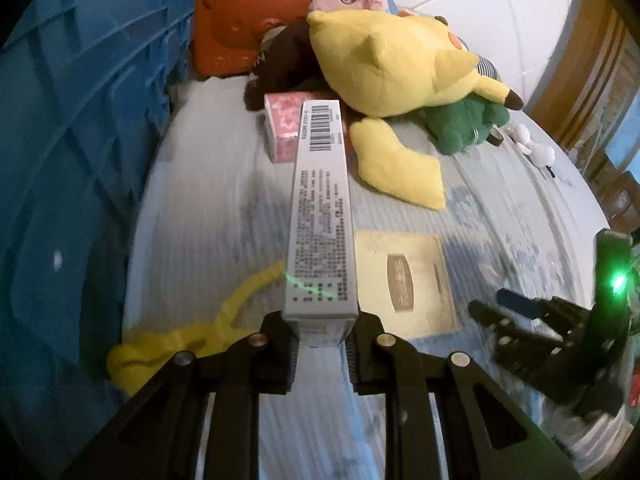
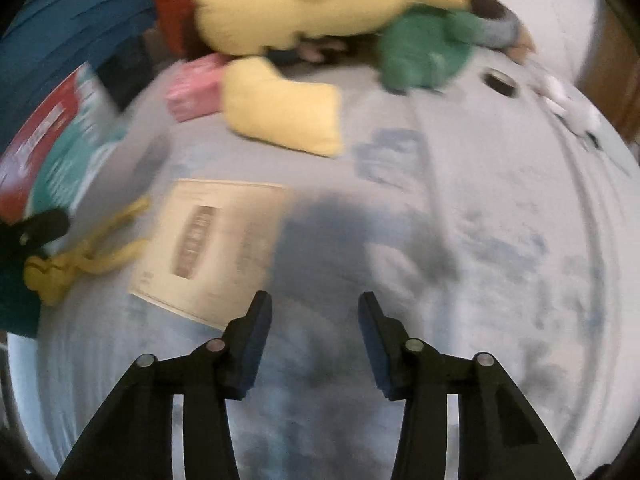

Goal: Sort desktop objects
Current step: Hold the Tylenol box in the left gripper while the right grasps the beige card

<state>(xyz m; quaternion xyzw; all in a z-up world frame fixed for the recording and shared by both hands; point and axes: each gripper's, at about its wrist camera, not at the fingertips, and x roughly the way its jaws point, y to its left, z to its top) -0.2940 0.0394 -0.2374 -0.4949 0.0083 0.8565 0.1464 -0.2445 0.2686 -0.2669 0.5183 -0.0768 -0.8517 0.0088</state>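
My left gripper (image 1: 320,344) is shut on the near end of a long grey carton (image 1: 320,208) with a barcode and small print, which points away from me above the bed-like surface. In the right wrist view the same carton (image 2: 68,136) shows a red and teal face at the far left, with the left gripper (image 2: 36,232) below it. My right gripper (image 2: 314,312) is open over the pale blue cloth, nothing between its fingers. It hovers just right of a flat beige booklet (image 2: 212,240), also seen in the left wrist view (image 1: 404,280).
A blue crate (image 1: 80,120) walls the left side. A yellow cord (image 1: 224,316) lies beside the booklet. Farther back lie a pink box (image 1: 284,128), a yellow plush (image 1: 392,64), a green plush (image 1: 468,124), an orange bag (image 1: 248,12) and small white items (image 1: 536,148).
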